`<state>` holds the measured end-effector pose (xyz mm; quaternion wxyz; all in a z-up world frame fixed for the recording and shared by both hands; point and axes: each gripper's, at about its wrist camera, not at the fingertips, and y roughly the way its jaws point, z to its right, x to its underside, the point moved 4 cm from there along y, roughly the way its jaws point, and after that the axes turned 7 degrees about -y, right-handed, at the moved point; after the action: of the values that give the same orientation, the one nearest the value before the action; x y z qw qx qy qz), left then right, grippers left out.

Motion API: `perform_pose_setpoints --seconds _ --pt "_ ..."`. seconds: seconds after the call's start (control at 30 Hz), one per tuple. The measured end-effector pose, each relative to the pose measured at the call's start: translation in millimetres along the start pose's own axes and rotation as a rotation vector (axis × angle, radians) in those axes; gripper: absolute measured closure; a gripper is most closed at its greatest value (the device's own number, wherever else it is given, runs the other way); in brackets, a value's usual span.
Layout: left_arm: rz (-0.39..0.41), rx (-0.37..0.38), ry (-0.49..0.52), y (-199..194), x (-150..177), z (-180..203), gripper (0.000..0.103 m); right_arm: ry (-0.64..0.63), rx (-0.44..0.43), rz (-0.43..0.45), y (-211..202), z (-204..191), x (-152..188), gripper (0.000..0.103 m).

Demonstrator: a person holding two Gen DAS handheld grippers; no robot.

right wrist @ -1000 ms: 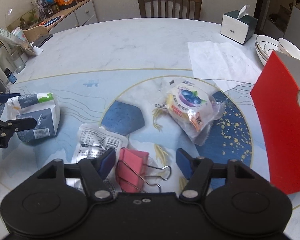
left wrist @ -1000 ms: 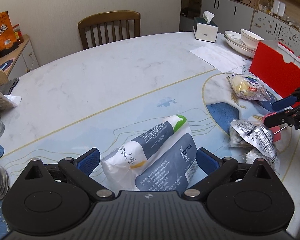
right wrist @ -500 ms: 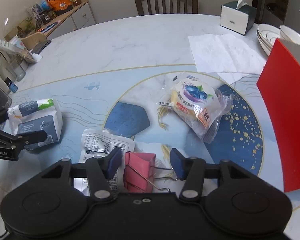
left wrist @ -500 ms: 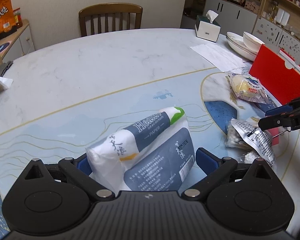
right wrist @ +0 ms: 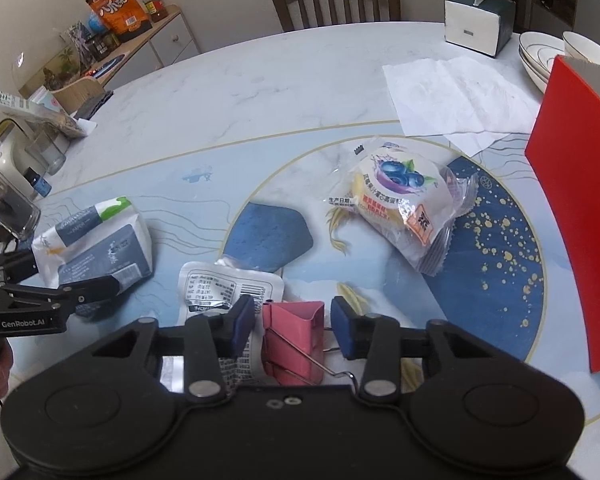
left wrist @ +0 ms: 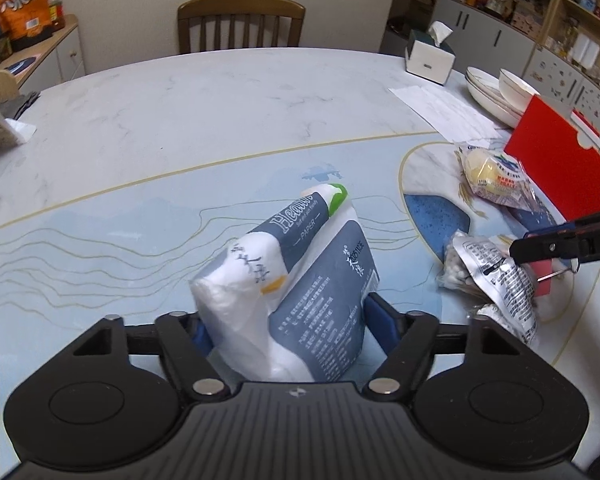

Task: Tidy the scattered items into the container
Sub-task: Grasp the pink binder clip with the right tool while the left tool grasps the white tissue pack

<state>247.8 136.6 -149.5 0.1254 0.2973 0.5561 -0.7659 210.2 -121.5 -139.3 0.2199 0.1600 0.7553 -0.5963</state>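
Observation:
A grey-and-white tissue pack (left wrist: 320, 280) stands tilted between the pads of my left gripper (left wrist: 288, 320). Its jaws are closing and press on the pack's sides. From the right wrist view the same pack (right wrist: 100, 240) has a left finger (right wrist: 88, 292) against it. My right gripper (right wrist: 292, 320) is closing around a pink binder clip (right wrist: 296, 336), with thin gaps still showing at both pads. A silver pouch (right wrist: 220, 284) lies beside the clip. A blueberry cake packet (right wrist: 400, 200) rests near the red container (right wrist: 572, 200).
A white paper sheet (right wrist: 452, 96), a tissue box (right wrist: 476, 20) and stacked bowls and plates (right wrist: 540, 52) sit at the far right. A glass jar (right wrist: 4, 208) stands at the left edge. A wooden chair (left wrist: 240, 24) is behind the table.
The left jaws came in from wide open onto the tissue pack, which now stands more upright. The right jaws narrowed around the pink clip. Neither hand travelled much.

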Motion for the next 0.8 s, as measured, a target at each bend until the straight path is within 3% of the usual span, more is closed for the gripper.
perform_pose_setpoints --seconds 0.03,0.53,0.8 --pt "-0.001 -0.002 -0.009 -0.5 0.1 0.9 0.036 0.007 -0.004 0.005 -0.9 0.7 0.3 0.071" --pt "0.047 0.015 -0.107 -21.3 4.1 17.1 0.076 0.030 -0.009 0.029 -20.1 16.1 8.0 0.072" --pt "0.082 0.023 -0.160 -39.1 7.5 30.9 0.078 0.052 -0.008 0.054 -43.3 33.6 12.9 0.072"
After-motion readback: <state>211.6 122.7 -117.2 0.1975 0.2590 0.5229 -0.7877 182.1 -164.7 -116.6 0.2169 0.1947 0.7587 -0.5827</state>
